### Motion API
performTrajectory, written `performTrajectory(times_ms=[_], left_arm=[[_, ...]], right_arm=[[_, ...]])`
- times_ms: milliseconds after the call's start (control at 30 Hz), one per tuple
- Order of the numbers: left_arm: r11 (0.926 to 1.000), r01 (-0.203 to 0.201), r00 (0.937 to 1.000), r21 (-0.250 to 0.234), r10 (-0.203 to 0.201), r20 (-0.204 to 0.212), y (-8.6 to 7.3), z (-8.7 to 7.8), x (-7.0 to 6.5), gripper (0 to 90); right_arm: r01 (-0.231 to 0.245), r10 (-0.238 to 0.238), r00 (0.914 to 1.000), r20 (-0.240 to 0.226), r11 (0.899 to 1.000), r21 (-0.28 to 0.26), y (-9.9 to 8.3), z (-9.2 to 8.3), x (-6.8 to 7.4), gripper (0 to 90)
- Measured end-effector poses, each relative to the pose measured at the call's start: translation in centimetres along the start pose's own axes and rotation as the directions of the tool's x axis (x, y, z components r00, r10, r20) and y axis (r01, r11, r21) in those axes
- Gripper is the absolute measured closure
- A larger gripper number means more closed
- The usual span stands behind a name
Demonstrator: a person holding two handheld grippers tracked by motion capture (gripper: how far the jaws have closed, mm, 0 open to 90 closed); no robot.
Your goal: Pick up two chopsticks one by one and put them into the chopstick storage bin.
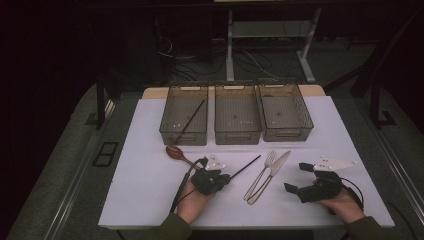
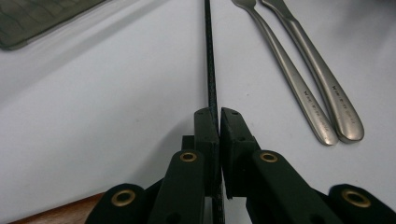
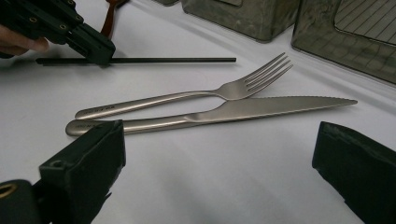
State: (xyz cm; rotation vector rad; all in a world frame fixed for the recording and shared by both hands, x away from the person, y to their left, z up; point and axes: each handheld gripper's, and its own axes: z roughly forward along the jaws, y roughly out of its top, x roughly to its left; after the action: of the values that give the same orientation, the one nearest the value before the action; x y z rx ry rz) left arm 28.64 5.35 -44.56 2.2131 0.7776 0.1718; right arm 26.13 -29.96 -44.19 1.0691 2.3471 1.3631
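My left gripper (image 1: 227, 177) is shut on a thin black chopstick (image 1: 246, 166) that lies on the white table and points toward the far right. In the left gripper view both pads (image 2: 208, 128) pinch the chopstick (image 2: 211, 70) near its end. A steel fork (image 1: 263, 172) and knife (image 1: 274, 170) lie side by side just right of it. My right gripper (image 1: 299, 177) rests open near the front right, its jaws wide apart with nothing between them. They face the handles of the fork (image 3: 187, 95) and knife (image 3: 261, 108).
Three smoky plastic bins stand in a row at the back: left (image 1: 172, 131), middle (image 1: 237, 135), right (image 1: 305, 117). A second black chopstick (image 1: 192, 120) leans in the left bin. A wooden spoon (image 1: 176, 152) lies just behind my left hand.
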Motion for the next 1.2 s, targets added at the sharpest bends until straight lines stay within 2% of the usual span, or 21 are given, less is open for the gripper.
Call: performTrajectory(times_ms=[500, 900, 1200], left_arm=[[0.9992, -0.038, 0.9960, -0.014, 0.039, 0.081, 0.8, -1.4, 0.8, 85.2], [0.9975, -0.057, 0.9929, -0.042, 0.061, 0.102, 1.6, -3.6, 1.7, 85.2], [0.9969, -0.056, 0.9925, -0.055, 0.062, 0.105, 2.1, -4.8, 2.2, 85.2]], right_arm=[[-0.002, 0.002, 1.0000, 0.000, 1.000, 0.003, 0.0, 0.0, 0.0, 2.3], [-0.022, 0.022, 0.9997, 0.002, 1.000, -0.007, 0.0, 0.1, 0.1, 2.2], [-0.023, 0.023, 0.9997, 0.003, 1.000, -0.009, 0.0, 0.2, 0.0, 2.2]])
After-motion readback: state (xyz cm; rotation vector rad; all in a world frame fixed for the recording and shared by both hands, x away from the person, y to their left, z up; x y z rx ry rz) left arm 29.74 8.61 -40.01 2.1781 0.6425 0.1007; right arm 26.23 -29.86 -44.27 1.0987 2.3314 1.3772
